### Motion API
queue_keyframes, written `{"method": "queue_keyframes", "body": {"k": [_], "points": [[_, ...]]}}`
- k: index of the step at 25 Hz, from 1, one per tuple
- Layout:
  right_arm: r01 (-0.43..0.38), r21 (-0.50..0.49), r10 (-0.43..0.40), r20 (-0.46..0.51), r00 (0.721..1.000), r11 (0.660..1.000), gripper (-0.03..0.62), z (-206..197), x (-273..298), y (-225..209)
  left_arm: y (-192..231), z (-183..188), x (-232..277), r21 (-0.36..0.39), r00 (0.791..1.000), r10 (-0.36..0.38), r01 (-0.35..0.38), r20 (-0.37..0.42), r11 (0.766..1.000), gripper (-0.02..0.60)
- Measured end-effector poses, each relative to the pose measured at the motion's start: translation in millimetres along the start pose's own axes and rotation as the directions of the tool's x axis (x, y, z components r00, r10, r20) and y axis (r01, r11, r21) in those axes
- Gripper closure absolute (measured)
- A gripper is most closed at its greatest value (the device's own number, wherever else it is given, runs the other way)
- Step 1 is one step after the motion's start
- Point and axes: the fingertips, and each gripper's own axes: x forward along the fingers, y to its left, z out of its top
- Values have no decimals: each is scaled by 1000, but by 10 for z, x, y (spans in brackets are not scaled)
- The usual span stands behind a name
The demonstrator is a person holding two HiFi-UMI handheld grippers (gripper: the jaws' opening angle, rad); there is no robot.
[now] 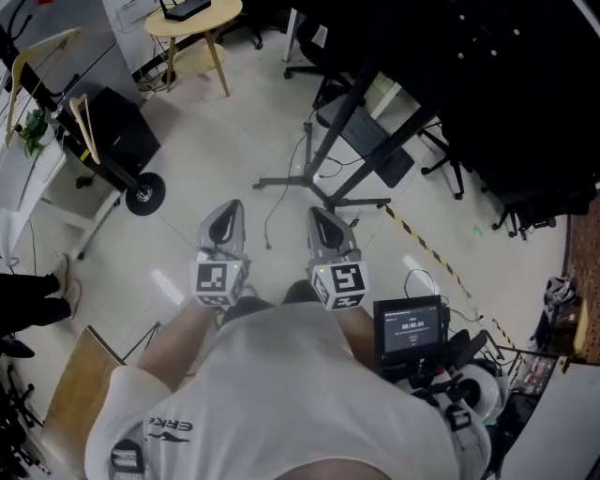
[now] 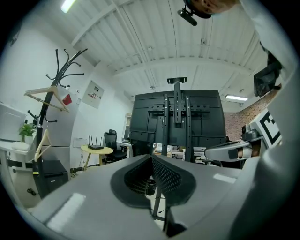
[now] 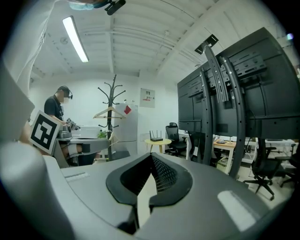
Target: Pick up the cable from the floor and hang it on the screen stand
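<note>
A thin dark cable (image 1: 270,217) lies loose on the pale floor, running from the screen stand's base (image 1: 323,186) toward me. The stand's black posts rise to the big dark screen (image 1: 506,84); they also show in the left gripper view as the stand (image 2: 177,117) and in the right gripper view as the stand (image 3: 220,93). My left gripper (image 1: 223,225) and right gripper (image 1: 324,225) hang side by side above the floor, short of the cable. Both are shut with nothing between the jaws, as the left gripper (image 2: 151,157) and right gripper (image 3: 151,155) show up close.
A wheeled coat rack (image 1: 141,192) with hangers stands at the left, a round yellow table (image 1: 192,19) behind it. Office chairs (image 1: 441,159) crowd the stand's right side. Striped floor tape (image 1: 422,246) and a small monitor rig (image 1: 409,328) sit at my right. A person (image 3: 58,105) stands far off.
</note>
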Motion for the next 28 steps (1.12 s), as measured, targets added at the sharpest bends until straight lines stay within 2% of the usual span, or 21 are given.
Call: {"method": "queue_keyframes", "body": {"k": [6, 15, 21, 28], "points": [[-1, 6, 1, 14, 1000, 1000, 583, 14, 298, -378, -23, -35, 416, 20, 1000, 9, -9, 1, 1000, 580], [-69, 0, 69, 28, 997, 998, 583, 39, 732, -1030, -156, -22, 1103, 51, 997, 76, -76, 6, 996, 580], [-105, -3, 105, -13, 994, 994, 583, -150, 1016, -1367, -198, -196, 1454, 67, 994, 109, -107, -16, 992, 580], [-127, 24, 129, -103, 986, 992, 583, -560, 1314, -1336, -28, -613, 1630, 49, 987, 126, -121, -98, 991, 580]]}}
